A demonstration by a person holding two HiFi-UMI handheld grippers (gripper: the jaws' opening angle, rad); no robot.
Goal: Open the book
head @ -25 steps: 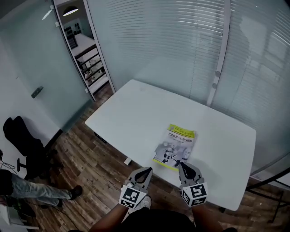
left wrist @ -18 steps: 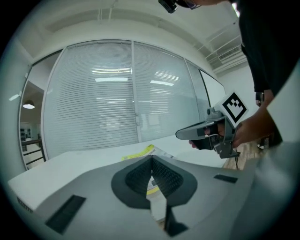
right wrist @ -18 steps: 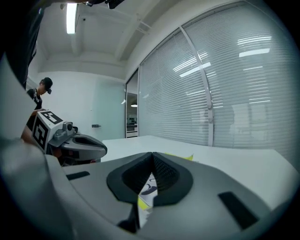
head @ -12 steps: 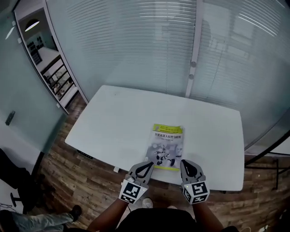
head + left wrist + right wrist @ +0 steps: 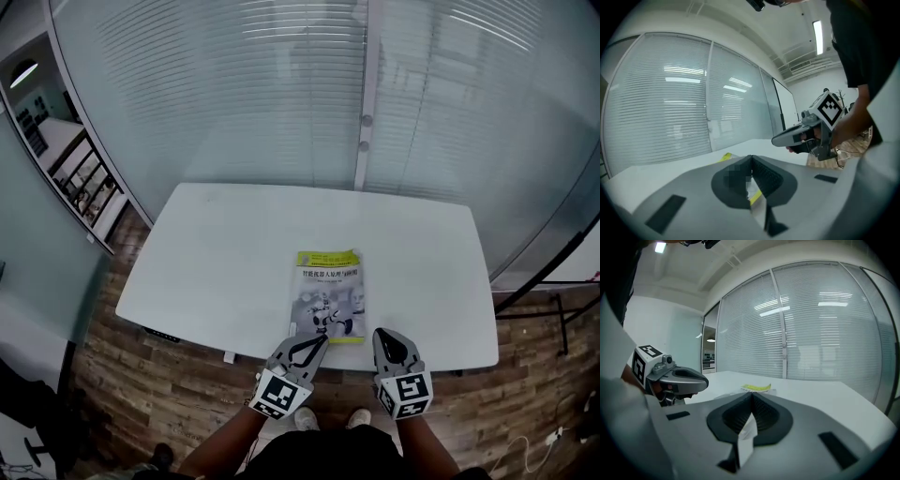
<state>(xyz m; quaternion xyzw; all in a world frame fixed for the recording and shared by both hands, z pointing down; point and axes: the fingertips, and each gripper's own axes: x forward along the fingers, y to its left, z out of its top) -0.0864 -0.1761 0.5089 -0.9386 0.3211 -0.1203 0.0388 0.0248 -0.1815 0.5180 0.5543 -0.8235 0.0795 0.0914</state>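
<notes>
A closed book [image 5: 329, 294] with a yellow-green top band and a grey robot picture lies flat on the white table [image 5: 216, 272], near its front edge. My left gripper [image 5: 317, 343] is shut and empty, its tip over the book's near left corner. My right gripper [image 5: 384, 341] is shut and empty too, just right of the book's near edge. The left gripper view shows its jaws [image 5: 751, 159] pressed together, the book's yellow edge [image 5: 725, 157] beyond, and the right gripper [image 5: 787, 138] alongside. In the right gripper view the shut jaws [image 5: 752, 397] point toward the book [image 5: 757, 388].
Glass walls with blinds [image 5: 281, 84] stand behind the table, with a post [image 5: 366, 122] at the middle. Wooden floor [image 5: 141, 375] lies below the table's front edge. A doorway with shelves [image 5: 84, 187] is at far left. The person's feet [image 5: 328, 418] show under the grippers.
The view has swung so the table and book now sit straight ahead. Both grippers stayed shut and moved closer to the book's near edge.
</notes>
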